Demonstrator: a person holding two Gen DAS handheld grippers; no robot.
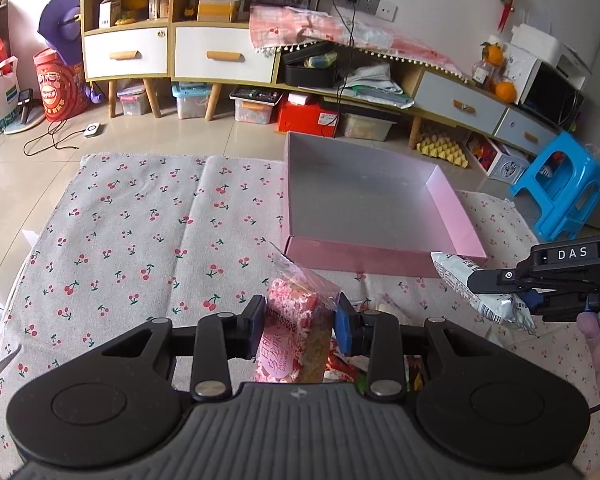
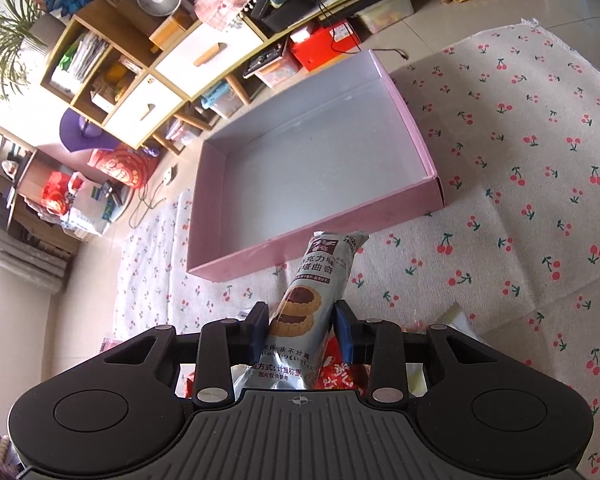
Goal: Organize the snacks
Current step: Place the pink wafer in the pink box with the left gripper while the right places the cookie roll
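Cherry-print cloth (image 1: 140,216) covers the bench in a living room with wooden cabinets behind. Left tongs (image 1: 300,322) are clenched on a pink snack bar (image 1: 290,320) in clear crinkled film, pinched across its width so that it stands up off the cloth. Right tongs (image 2: 302,326) grasp a grey biscuit pack (image 2: 308,300), a long foil-like sleeve printed with 2 tart cookies, its free end pointing toward the box. Both packs are held short of the pink box (image 1: 380,258), a shallow rectangular cardboard tray with a smooth grey lining, nothing visible inside. More wrappers (image 2: 336,368) lie beneath the tongs. Judged stage: carrying both snacks to the box.
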